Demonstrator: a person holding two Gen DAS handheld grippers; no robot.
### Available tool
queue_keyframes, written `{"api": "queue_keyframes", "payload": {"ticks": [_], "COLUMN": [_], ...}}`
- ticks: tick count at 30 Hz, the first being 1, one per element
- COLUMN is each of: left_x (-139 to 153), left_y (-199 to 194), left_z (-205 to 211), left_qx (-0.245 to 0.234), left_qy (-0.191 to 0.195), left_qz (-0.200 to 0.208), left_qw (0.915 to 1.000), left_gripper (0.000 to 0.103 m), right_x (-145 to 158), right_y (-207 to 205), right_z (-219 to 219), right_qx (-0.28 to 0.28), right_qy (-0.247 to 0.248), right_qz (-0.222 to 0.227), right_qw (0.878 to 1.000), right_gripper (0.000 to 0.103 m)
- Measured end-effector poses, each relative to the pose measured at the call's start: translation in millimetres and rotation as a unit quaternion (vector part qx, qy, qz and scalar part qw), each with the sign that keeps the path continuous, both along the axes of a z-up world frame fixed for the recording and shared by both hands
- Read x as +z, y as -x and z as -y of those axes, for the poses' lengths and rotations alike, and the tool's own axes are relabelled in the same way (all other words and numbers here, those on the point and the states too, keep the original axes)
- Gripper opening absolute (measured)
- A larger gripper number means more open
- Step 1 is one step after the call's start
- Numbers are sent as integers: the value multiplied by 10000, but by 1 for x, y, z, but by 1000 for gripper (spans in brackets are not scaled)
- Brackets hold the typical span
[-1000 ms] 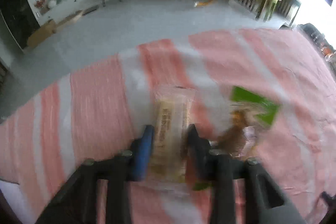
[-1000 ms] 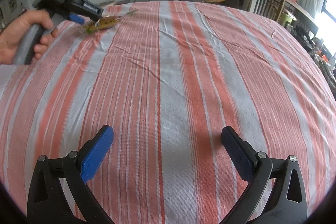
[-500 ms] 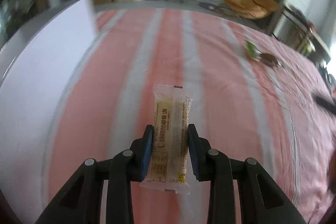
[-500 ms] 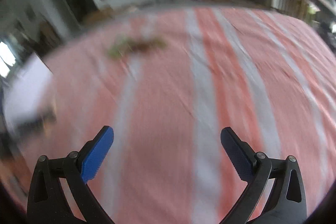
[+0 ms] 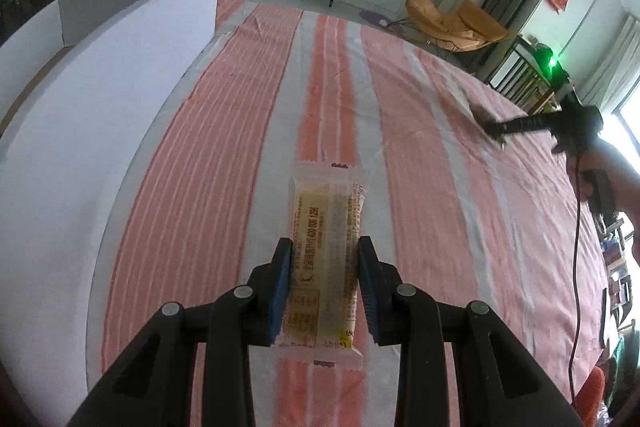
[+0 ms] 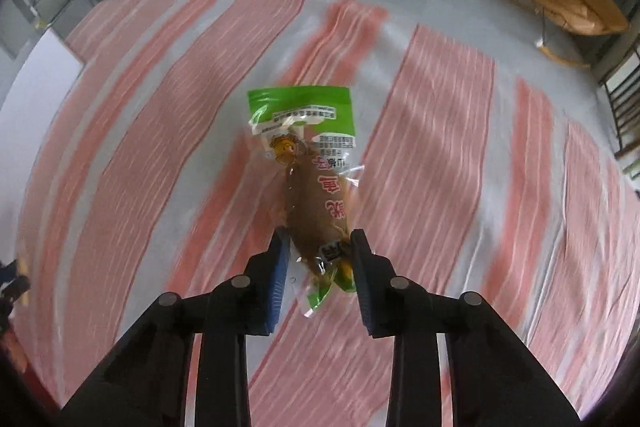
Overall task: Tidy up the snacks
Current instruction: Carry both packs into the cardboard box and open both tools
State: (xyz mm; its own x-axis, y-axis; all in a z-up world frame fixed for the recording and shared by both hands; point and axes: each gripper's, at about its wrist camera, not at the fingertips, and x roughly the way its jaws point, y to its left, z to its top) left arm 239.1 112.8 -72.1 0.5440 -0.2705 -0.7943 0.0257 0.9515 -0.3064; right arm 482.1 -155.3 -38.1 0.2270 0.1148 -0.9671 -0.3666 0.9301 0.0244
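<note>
Two snack packets, each gripped. Left gripper (image 5: 325, 271): fingers clenched on pale yellow wafer packet (image 5: 326, 259), held above striped cloth (image 5: 224, 131) on the worktop; white box (image 5: 100, 75) at its left. Right gripper (image 6: 318, 259): fingers just closed, now clamped on lower end of green-topped brown snack pouch (image 6: 312, 183), over the cloth.

both wrist views look steeply down, close over the striped tablecloth (image 5: 248, 131).
</note>
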Motion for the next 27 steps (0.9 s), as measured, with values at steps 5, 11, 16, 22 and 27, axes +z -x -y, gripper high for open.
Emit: {"api": "queue_keyframes", "payload": {"ticks": [5, 11, 16, 22, 27], "left_x": [36, 105, 158, 158, 144], "left_y": [29, 64, 86, 102, 113], "left_z": [0, -39, -112, -190, -219], "left_qx": [-3, 290, 1120, 2145, 2552], "left_qy": [282, 482, -316, -1300, -1623], "left_qz": [235, 787, 1174, 860, 639], "left_qw": [9993, 9953, 9862, 9642, 9510], "left_gripper": [31, 31, 31, 31, 38], "right_x": [9, 50, 126, 189, 181], "right_y": [51, 115, 140, 159, 180], "right_z": [17, 13, -77, -242, -356], "right_qx": [-553, -929, -153, 1036, 1576], "right_qy": [-834, -2751, -3758, -4200, -3723], "right_qz": [-373, -537, -316, -276, -279], "right_qw": [9943, 9554, 9260, 9012, 9142], "right_gripper": [30, 30, 30, 30, 39]}}
